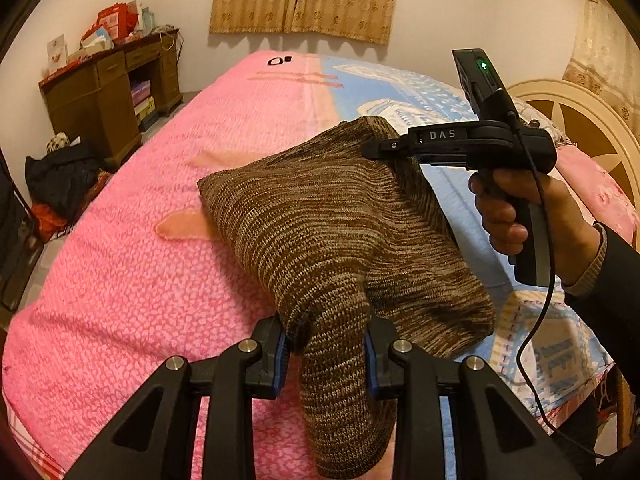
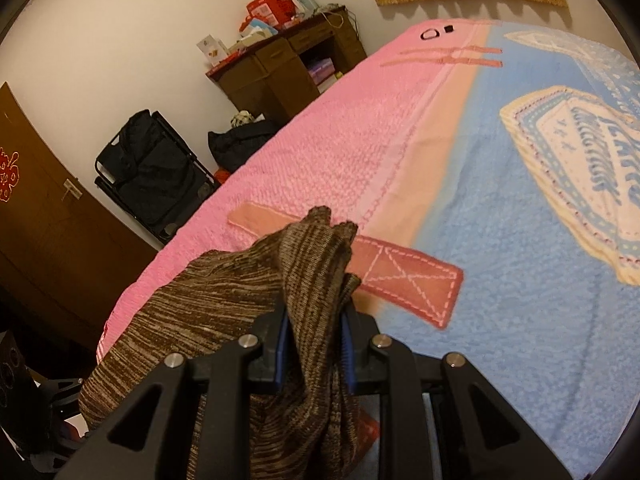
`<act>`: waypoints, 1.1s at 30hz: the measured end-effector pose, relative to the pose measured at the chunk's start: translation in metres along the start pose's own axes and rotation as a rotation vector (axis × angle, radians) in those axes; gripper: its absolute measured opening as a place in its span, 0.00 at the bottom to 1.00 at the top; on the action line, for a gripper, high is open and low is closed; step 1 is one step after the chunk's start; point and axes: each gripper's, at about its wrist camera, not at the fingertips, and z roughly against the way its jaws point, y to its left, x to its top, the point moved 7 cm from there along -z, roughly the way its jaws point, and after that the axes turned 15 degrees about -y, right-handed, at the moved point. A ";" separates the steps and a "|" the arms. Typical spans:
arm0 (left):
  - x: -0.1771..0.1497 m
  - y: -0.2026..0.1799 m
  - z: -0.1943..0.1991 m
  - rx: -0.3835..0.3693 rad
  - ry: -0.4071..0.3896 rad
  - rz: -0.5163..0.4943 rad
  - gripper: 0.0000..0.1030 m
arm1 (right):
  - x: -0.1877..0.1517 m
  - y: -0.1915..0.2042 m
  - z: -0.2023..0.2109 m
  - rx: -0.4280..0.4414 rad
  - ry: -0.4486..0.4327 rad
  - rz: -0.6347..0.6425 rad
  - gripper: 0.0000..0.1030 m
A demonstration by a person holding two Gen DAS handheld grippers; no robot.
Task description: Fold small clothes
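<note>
Clearly mid-fold: the left gripper [image 1: 325, 354] and the right gripper [image 2: 314, 350] are each clamped on a corner of the brown knit [image 1: 340, 216], held up over the bed [image 1: 132, 264], its far-left corner sagging onto the cover. Next, probably carry both corners across together and lay them flat.

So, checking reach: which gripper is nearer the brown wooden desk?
Left. The left gripper holds the brown knit garment on the side facing the desk; the right gripper is farther away.
</note>
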 end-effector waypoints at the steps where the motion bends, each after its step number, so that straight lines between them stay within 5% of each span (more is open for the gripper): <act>1: -0.002 0.002 -0.002 0.002 0.006 0.004 0.29 | -0.002 -0.001 -0.004 -0.003 0.013 -0.007 0.23; 6: -0.015 0.008 -0.009 0.005 0.032 0.024 0.29 | -0.022 -0.017 -0.006 -0.027 0.070 -0.074 0.35; 10: -0.021 0.013 -0.016 0.006 0.040 0.044 0.30 | -0.045 -0.022 0.034 0.019 0.082 -0.174 0.62; 15: -0.032 0.016 -0.019 0.018 0.046 0.057 0.37 | -0.088 -0.008 0.087 0.005 0.091 -0.134 0.78; 17: -0.034 0.016 -0.020 0.032 0.052 0.058 0.38 | -0.109 0.006 0.095 0.006 0.111 -0.101 0.75; 18: -0.036 0.015 -0.019 0.036 0.053 0.063 0.39 | -0.117 0.012 0.096 -0.007 0.123 -0.079 0.62; 19: -0.037 0.014 -0.018 0.039 0.054 0.066 0.39 | -0.126 0.019 0.095 -0.015 0.149 -0.055 0.38; 20: -0.038 0.014 -0.016 0.043 0.053 0.067 0.39 | -0.132 0.022 0.095 -0.022 0.165 -0.038 0.28; 22: -0.039 0.011 -0.010 0.050 0.052 0.062 0.39 | -0.135 0.028 0.102 -0.059 0.147 0.023 0.24; 29: -0.057 0.016 -0.002 0.054 0.082 0.037 0.45 | -0.142 0.011 0.113 -0.108 0.140 0.005 0.21; 33: -0.059 0.019 0.005 0.078 0.059 0.047 0.49 | -0.135 0.004 0.125 -0.109 0.067 -0.050 0.42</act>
